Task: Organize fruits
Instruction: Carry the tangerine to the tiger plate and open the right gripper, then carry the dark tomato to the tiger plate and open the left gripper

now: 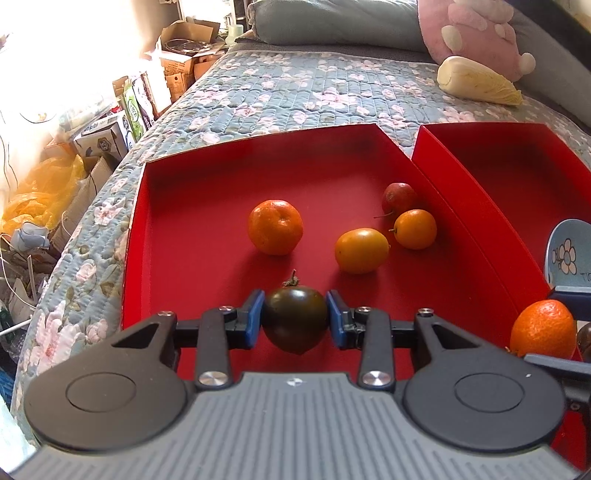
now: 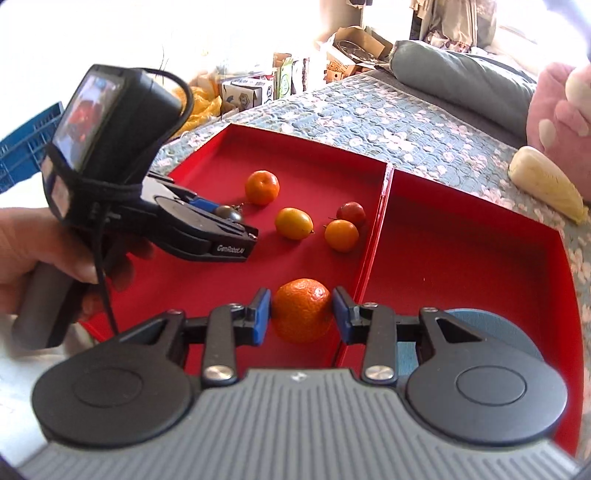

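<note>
My left gripper (image 1: 295, 319) is shut on a dark green-brown tomato (image 1: 295, 319) and holds it over the left red tray (image 1: 192, 206). In that tray lie a mandarin (image 1: 275, 227), a yellow-orange fruit (image 1: 362, 250), a small orange fruit (image 1: 414, 229) and a small red fruit (image 1: 398, 195). My right gripper (image 2: 302, 312) is shut on an orange mandarin (image 2: 302, 310) near the divide between the trays. The left gripper (image 2: 221, 214) with its tomato shows in the right wrist view. The right red tray (image 2: 472, 243) holds a blue plate (image 2: 517, 332).
The trays rest on a bed with a flowered quilt (image 1: 277, 92). A pale cabbage (image 1: 476, 81), a pink plush toy (image 1: 476, 33) and a grey pillow (image 1: 332, 22) lie at the back. Cardboard boxes (image 1: 177, 55) and clutter fill the floor at left. A blue crate (image 2: 22, 147) stands left.
</note>
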